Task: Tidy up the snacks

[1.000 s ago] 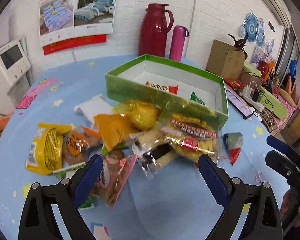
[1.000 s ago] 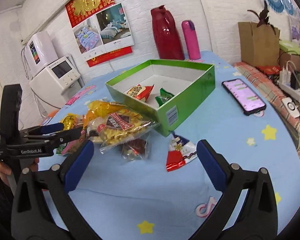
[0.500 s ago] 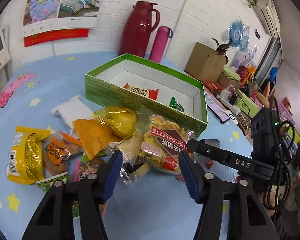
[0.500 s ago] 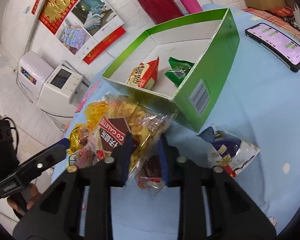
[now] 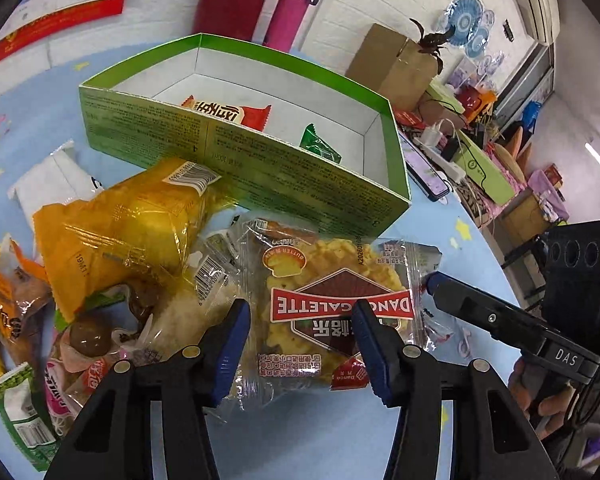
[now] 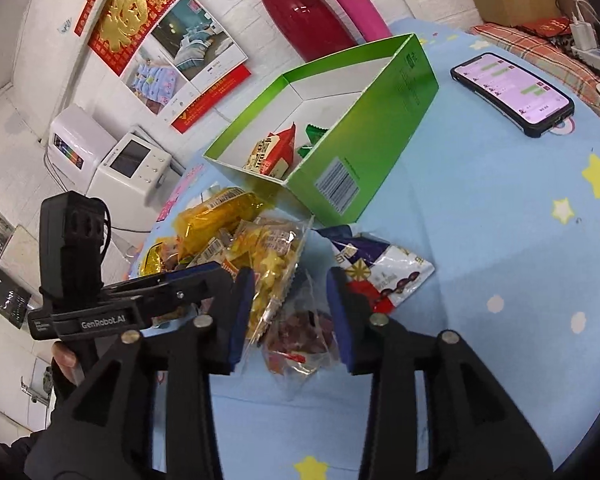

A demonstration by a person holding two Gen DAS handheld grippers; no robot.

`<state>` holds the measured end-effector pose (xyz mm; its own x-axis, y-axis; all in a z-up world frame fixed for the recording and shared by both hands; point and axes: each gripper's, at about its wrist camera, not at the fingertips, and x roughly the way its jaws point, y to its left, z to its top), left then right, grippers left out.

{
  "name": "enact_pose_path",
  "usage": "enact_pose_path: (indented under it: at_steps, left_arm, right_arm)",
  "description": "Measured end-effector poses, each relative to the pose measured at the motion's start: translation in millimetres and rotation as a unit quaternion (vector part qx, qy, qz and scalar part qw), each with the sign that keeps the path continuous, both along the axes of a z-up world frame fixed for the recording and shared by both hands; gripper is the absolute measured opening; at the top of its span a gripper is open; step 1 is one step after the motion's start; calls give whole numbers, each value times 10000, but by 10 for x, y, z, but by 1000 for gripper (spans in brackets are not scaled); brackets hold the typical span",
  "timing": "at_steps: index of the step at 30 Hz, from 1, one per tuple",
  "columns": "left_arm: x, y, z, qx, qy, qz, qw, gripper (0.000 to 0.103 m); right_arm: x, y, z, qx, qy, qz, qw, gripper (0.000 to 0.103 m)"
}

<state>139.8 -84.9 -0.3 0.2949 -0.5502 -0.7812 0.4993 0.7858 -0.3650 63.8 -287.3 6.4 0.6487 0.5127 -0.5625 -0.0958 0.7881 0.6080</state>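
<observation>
Where the heap of snacks is thickest, a clear packet of butter galettes (image 5: 332, 312) lies flat on the desk (image 6: 500, 208), just in front of the green box (image 5: 260, 168). Its wrapper is transparent, so the yellow, crinkled biscuits show through, and a red band with white letters crosses a dark brown diamond on the label. The left claw (image 5: 300, 344) stands on both sides of this packet with its blue pads partly closed; whether they already press the wrapper I cannot tell.

From the other side, the right claw (image 6: 290, 316) is also half closed, around a small clear packet with dark reddish pieces (image 6: 300, 336); the edge of the galette packet reaches between its pads as well, and contact is not clear.

Beside the galettes, to the left in the left wrist view, lies a big orange-yellow bag (image 5: 128, 224) with a barcode, partly leaning against the box wall. A white packet (image 5: 48, 184) lies behind it. A red, white and blue packet (image 6: 384, 276) lies near the box corner.

Inside the box are a red-and-white snack (image 5: 228, 114) and a small green one (image 5: 318, 148). Behind the box stand a dark red jug (image 6: 300, 16) and a pink bottle (image 6: 356, 4), and a phone (image 6: 512, 92) with a lit screen lies well apart on the star-printed cloth.
</observation>
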Motion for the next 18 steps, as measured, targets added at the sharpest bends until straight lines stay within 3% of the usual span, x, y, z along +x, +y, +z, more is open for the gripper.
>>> enact_pose_path:
  at_steps: [3, 5, 10, 14, 18]
  left_arm:
    - [19, 56, -17, -171, 167, 54, 9997, 54]
    - [-14, 94, -25, -254, 358, 71, 9990, 60]
    - [-275, 173, -90, -106, 296, -83, 9995, 64]
    - [-295, 320, -225, -403, 712, 77, 9966, 66]
    - [-271, 233, -223, -364, 508, 63, 9980, 69]
  right_arm:
    - [103, 65, -12, -3, 73, 149, 9999, 41]
    - [154, 110, -16, -83, 87, 229, 9997, 41]
    - [221, 180, -34, -284, 156, 430, 9986, 41]
    - [189, 298, 26, -476, 74, 803, 9956, 41]
    - [203, 453, 44, -985, 117, 983, 9902, 41]
